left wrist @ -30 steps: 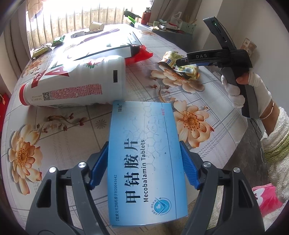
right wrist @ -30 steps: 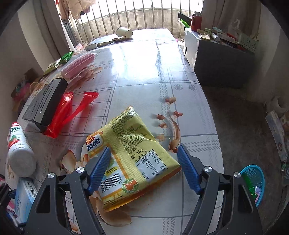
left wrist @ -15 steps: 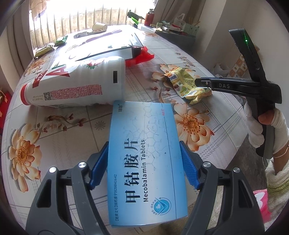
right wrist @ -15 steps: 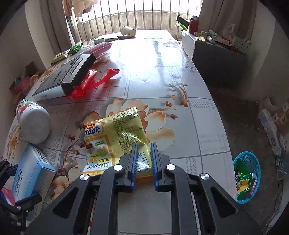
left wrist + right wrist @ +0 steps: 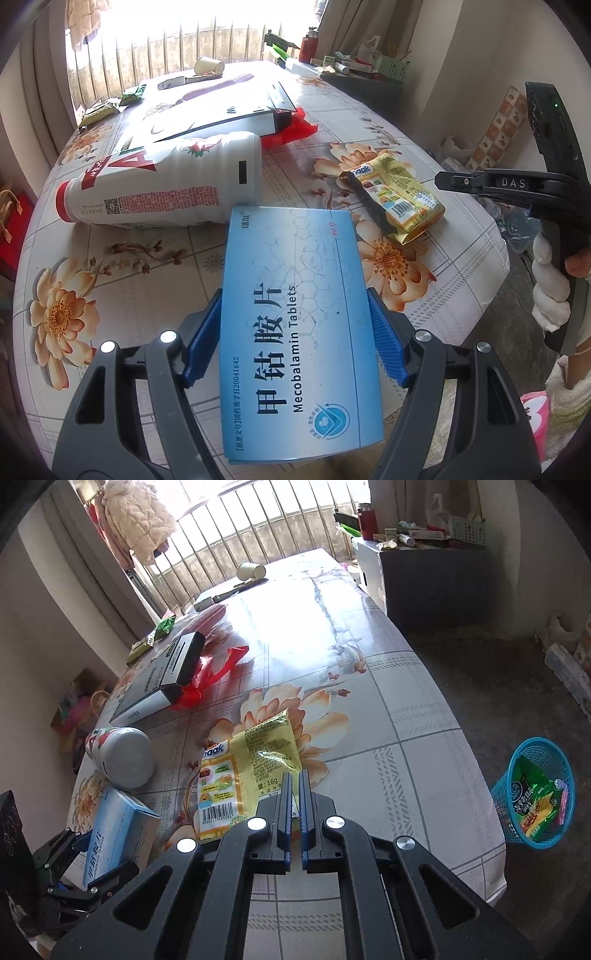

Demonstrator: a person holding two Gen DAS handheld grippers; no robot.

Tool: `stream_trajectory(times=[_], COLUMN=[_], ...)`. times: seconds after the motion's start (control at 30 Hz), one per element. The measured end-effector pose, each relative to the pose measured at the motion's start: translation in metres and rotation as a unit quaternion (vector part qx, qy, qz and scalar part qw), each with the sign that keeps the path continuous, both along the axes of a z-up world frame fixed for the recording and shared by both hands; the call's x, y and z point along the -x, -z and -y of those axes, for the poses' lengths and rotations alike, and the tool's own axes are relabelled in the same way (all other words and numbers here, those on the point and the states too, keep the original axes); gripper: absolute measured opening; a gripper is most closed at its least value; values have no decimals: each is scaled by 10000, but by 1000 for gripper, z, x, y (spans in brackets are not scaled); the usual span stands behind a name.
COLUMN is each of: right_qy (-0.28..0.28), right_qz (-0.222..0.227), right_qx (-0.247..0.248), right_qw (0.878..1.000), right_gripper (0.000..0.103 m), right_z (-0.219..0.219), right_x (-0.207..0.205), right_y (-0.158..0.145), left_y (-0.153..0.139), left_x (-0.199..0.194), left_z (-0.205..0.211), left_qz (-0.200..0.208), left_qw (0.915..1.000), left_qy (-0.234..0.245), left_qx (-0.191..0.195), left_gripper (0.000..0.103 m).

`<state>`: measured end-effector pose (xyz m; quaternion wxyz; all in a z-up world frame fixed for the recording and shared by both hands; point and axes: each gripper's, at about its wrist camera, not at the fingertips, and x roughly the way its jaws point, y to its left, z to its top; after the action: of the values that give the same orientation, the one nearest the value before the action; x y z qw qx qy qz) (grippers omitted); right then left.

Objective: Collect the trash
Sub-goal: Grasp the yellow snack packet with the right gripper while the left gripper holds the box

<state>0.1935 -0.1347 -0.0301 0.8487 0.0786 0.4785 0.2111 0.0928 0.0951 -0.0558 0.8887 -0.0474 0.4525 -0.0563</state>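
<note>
Right gripper (image 5: 294, 805) pinching yellow snack packet (image 5: 255, 764) by one thin edge, over table (image 5: 369, 709); slick foil, possible slip before blue basket (image 5: 532, 794); left gripper (image 5: 295, 332) clamping tablet box (image 5: 295, 317).

The surface (image 5: 406, 709) is white with grey grid lines and orange flowers. The box (image 5: 295, 317) is light blue with dark blue letters. The snack packet (image 5: 255, 753) is yellow. The bottle (image 5: 162, 184) is white with red print. The basket (image 5: 532, 794) is blue.
</note>
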Motion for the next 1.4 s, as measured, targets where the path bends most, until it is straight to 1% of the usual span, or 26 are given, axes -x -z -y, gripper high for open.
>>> stream_trajectory(times=[0.1,0.13,0.2,0.23,0.27,0.3,0.4,0.43,0.53,0.7,0.8,0.87,0.9,1.03,1.1,1.13,1.17,1.4], right_qy=[-35,-1,140,260,375,529,707,722,856,997,996,1055,1095,1234,1259,1251,1231,1164], right_qz=[-71,-127,-494,-665,-785,-891,-1233,-1328,-1537,-1659,-1536,-1490,-1497,-1528,-1510,-1505,-1500,-1301], right_qx=[-246,-322,-628,-829,-1056,-1269,-1705,-1769,-1757,-1967,-1839,-1726,-1711,-1658,-1718,-1728,-1797,-2144], right_qw=[9997,9994,9967,9940,9906,9865,9750,9726,9686,9612,9657,9679,9676,9664,9653,9653,9644,9610], right_gripper=[4,6,17,35,44,51,51,52,52,51,50,40,38,16,14,7,4,3], right_z=[6,8,16,22,29,36,45,45,40,29,18,15,14,12,12,12,13,26], right_x=[5,7,6,7,9,11,16,15,11,-3,-9,-13,-15,-24,-27,-29,-29,-27], right_y=[-3,-4,1,4,6,8,17,20,30,42,41,40,41,46,48,48,47,28], left_y=[-1,-1,-1,0,0,0,1,2,3,5,6,8,8,10,10,10,10,6], left_x=[1,1,2,2,2,2,2,2,2,4,4,3,4,4,4,4,4,6], left_z=[-1,0,-1,-1,-1,-2,-3,-3,-2,-2,-5,-7,-8,-9,-9,-10,-10,-17], left_qz=[19,27,32,28,25,22,15,13,-2,-17,-45,-61,-66,-71,-60,-58,-54,7], left_qw=[10000,10000,10000,10000,10000,10000,10000,10000,10000,10000,9999,9999,9998,9998,9997,9997,9997,9993], left_qy=[-9,-18,-29,-30,-33,-37,-30,-24,-3,-11,-61,-96,-105,-94,-88,-88,-91,-156], left_qx=[-8,-19,-26,-16,-4,6,25,34,70,78,102,127,144,188,206,218,229,343], left_gripper=[70,70,70,70,70,70,70,70,70,70,70,70,70,70,70,70,70,70])
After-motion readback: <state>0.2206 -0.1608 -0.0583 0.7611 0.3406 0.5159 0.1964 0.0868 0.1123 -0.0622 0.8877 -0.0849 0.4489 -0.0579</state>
